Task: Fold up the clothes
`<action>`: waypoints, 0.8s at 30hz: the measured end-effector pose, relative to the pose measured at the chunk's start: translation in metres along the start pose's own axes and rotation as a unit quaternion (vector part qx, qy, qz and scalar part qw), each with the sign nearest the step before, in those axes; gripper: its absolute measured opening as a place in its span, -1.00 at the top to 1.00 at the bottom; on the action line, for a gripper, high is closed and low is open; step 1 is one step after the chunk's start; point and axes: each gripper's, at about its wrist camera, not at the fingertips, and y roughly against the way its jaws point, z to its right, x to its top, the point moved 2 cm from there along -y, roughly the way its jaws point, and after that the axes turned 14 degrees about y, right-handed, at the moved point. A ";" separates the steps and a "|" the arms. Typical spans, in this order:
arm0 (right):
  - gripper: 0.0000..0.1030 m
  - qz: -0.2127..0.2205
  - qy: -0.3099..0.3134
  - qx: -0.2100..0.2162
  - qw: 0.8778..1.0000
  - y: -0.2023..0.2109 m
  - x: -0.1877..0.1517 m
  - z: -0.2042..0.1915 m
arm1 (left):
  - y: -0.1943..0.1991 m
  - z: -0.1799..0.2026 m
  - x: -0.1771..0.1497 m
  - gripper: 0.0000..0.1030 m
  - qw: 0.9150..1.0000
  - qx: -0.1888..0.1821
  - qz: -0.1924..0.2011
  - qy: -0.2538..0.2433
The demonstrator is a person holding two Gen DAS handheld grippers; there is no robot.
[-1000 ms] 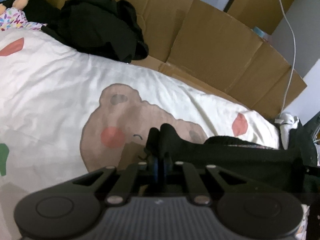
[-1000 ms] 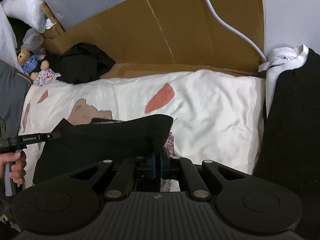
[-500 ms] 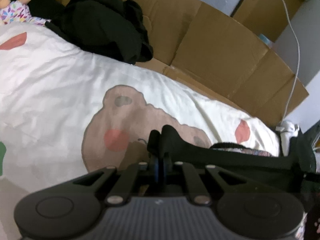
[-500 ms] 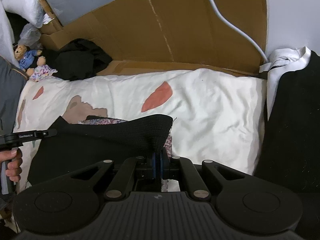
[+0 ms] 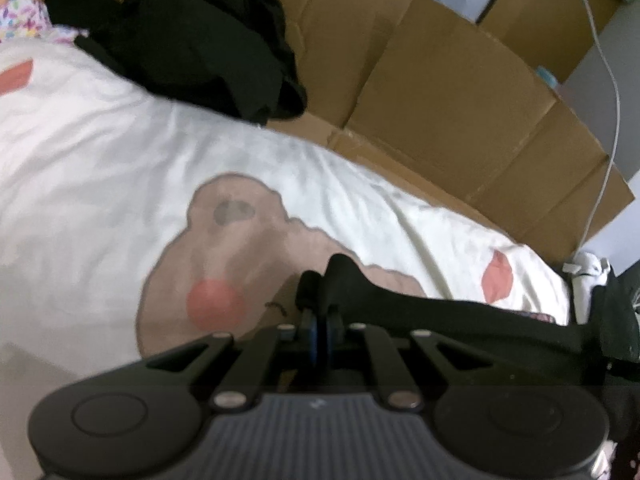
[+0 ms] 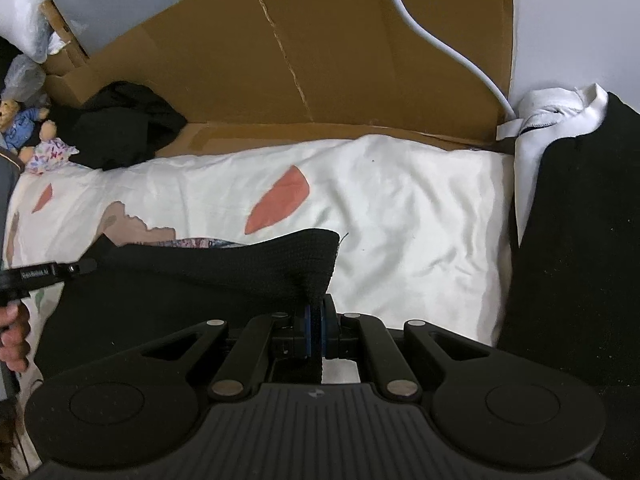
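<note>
left gripper [image 5: 319, 322] pressed together on one corner of a black knit garment [image 6: 208, 280], blue pads pinching the fabric, a bunched nub of it poking up past the tips. right gripper [image 6: 315, 328] likewise clamped on the opposite corner, ribbed edge folded over the tips and draping down. garment stretched between the two, raised off a white bedsheet [image 6: 408, 216] printed with a brown bear face [image 5: 240, 264] and coral patches; top edge taut in the left wrist view, running off to the right toward the other tool. beneath the raised edge, a strip of patterned fabric [image 6: 200, 243] just visible (too small to tell what it is). at the left of the right wrist view, the other gripper's handle with a hand [image 6: 14, 330] wrapped round it. further back on the bed, a crumpled heap of black clothing [image 5: 200, 44] lying against flattened brown cardboard [image 6: 320, 48] that lines the wall. beside that heap, a small teddy in blue [image 6: 22, 124] and a bit of floral cloth. white cable [image 6: 440, 36] trailing down over the cardboard to a bundle of white cloth [image 6: 552, 108]. large dark fabric mass [image 6: 580, 260] filling the right edge, touching the sheet. left wrist view somewhat blurred.
</note>
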 end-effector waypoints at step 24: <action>0.22 -0.027 0.045 0.053 0.997 0.060 -0.063 -0.027 | 0.121 -0.026 -0.036 0.18 0.998 0.052 -0.041 -0.005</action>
